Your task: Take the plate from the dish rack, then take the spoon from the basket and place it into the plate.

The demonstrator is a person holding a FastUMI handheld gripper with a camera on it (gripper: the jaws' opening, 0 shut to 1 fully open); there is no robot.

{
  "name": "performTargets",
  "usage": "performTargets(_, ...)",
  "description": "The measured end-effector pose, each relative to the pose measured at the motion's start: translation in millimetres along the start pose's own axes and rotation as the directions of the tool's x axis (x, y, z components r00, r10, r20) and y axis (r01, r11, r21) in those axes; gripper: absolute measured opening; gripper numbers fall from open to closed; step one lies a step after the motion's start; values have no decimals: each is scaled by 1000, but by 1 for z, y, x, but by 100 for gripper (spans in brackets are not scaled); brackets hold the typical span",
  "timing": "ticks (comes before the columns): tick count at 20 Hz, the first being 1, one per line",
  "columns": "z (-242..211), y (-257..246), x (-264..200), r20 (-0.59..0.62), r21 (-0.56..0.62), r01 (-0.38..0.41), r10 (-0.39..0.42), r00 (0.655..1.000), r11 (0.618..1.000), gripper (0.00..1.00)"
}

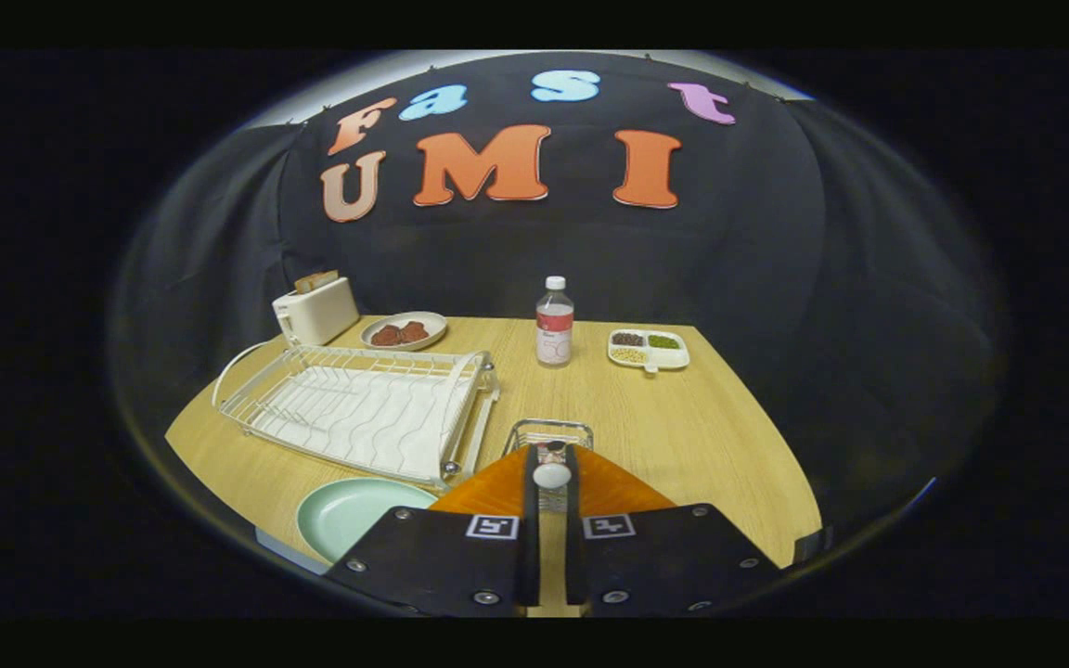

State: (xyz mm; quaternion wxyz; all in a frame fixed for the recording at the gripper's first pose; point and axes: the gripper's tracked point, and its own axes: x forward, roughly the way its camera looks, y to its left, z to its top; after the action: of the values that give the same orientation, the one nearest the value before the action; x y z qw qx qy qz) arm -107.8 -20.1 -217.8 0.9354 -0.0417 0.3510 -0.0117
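Here, in the gripper view, the gripper [551, 478] has its two fingers close together, and both press on a spoon [551, 475]. What shows of the spoon is its pale rounded end, between the fingertips and facing the camera. Its long axis seems to run straight ahead along the fingers, but the rest of it is hidden, so I cannot tell which end points forward.

Just beyond the fingertips stands a small wire basket [549, 433] on the wooden table [683, 436]; what is inside it I cannot tell. To the left of the fingers a light green plate [354, 512] lies flat on the table, and nothing is in it. Just behind the plate is a white wire dish rack [363, 408], with no dish in its slots.

Farther away, near the black wall, there is a white toaster [316, 311] with toast in its slot, a round dish [403, 330] with dark red pieces, an upright clear bottle [554, 322] with a white cap, and a divided tray [649, 350] holding dark, green and yellowish grains in separate compartments.
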Motion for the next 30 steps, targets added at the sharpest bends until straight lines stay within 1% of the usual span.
performTargets(2, 11, -1, -14, 12, -7, -4, 5, 1000, 1000, 11)
performTargets(5, 30, 8, -35, 56, -17, -39, 40, 998, 999, 11)
performTargets(9, 37, 28, -55, 81, -44, -95, 99, 992, 994, 11)
performTargets(10, 34, 32, -57, 76, -46, -110, 113, 991, 993, 11)
performTargets(14, 23, 68, -70, 65, -11, -233, 233, 970, 972, 11)
performTargets(19, -15, 102, -65, -32, -61, -328, 327, 945, 943, 11)
performTargets(23, -40, 119, -55, -87, -67, -374, 368, 926, 925, 11)
performTargets(26, -60, 125, -49, -126, -64, -386, 377, 918, 920, 11)
performTargets(30, -70, 139, -47, -139, -34, -413, 405, 904, 910, 11)
